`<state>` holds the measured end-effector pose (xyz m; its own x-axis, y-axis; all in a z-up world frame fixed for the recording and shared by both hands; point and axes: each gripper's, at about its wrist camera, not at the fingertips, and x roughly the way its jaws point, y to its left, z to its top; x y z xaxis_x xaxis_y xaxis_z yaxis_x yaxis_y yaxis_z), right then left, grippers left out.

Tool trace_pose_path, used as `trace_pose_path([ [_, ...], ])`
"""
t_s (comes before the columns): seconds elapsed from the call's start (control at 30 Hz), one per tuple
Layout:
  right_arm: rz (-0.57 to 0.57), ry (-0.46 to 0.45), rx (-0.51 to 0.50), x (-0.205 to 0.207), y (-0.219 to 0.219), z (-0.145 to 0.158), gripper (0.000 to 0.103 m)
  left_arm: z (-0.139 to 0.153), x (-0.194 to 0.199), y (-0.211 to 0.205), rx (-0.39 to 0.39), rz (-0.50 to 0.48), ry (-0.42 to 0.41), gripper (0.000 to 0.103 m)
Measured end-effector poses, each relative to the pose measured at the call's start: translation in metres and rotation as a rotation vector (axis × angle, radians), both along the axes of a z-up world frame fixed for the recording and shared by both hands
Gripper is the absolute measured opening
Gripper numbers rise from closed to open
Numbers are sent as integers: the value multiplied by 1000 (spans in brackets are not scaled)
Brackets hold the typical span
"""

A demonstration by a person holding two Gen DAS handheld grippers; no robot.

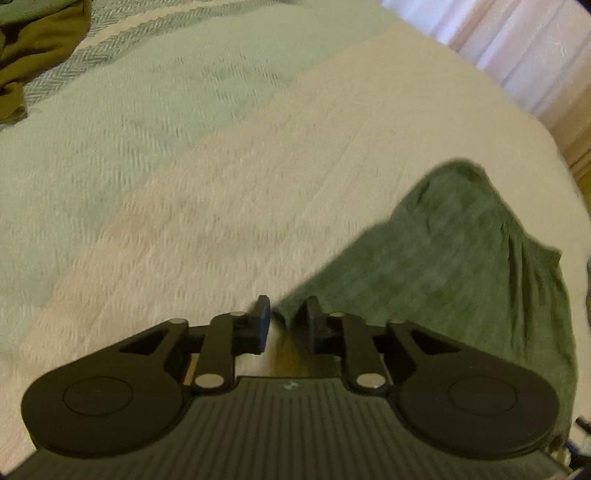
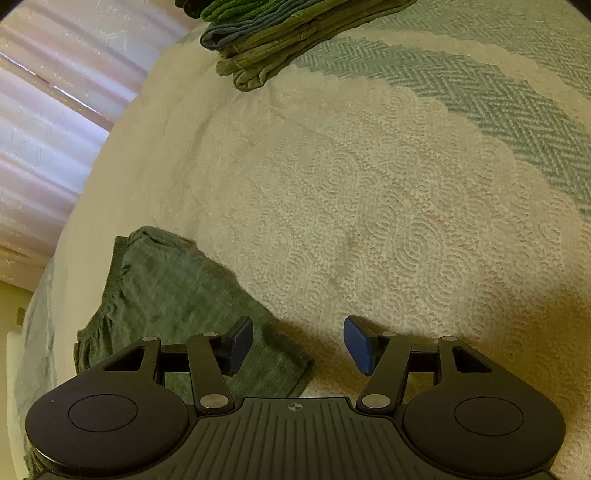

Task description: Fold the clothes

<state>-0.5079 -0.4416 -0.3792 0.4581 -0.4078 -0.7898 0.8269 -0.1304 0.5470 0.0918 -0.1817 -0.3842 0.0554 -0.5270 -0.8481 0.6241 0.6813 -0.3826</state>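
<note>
Black ribbed claw (image 2: 298, 345) bodies, silver pivot screws, blue finger pads (image 2: 356, 343).

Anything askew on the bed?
Nothing damaged or spilled. The green garment lies rumpled at the bed's edge, partly draped over it. In the left view, dark olive clothes sit in an unfolded heap, unlike the neat folded stack.

Left gripper (image 1: 286, 321): black, at 6 o'clock, fingers narrowly apart, with a corner of cloth between them; contact cannot be told.
Green garment (image 1: 461, 266): heathered, rumpled, lying from centre bottom out to 4 o'clock on the bedspread.
Bedspread (image 1: 221, 184): cream and pale green, textured weave.
Olive cloth (image 1: 33, 48): bunched at 10 o'clock.
Curtain (image 1: 517, 40): pale pink, at 1 o'clock.
</note>
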Motion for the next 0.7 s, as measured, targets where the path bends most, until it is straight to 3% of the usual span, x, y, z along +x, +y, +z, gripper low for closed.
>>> trace_pose_path([
  [0.1,6,-19,9,-4,0,0,59,1,-11,6,14,-23,5,18],
  [0.3,39,-91,48,-10,7,-1,59,-1,-114,8,-75,-261,313,22],
  [0.43,42,-116,60,-11,9,-4,59,-25,-166,-18,-101,-283,452,24],
  [0.57,27,-157,78,-16,3,-11,58,-46,-183,-34,-105,-208,515,27],
  [0.67,37,-176,88,-16,-2,-15,40,-57,-194,-40,-106,-176,559,24],
  [0.7,43,-184,94,-15,-4,-17,30,-59,-197,-40,-102,-175,570,13],
])
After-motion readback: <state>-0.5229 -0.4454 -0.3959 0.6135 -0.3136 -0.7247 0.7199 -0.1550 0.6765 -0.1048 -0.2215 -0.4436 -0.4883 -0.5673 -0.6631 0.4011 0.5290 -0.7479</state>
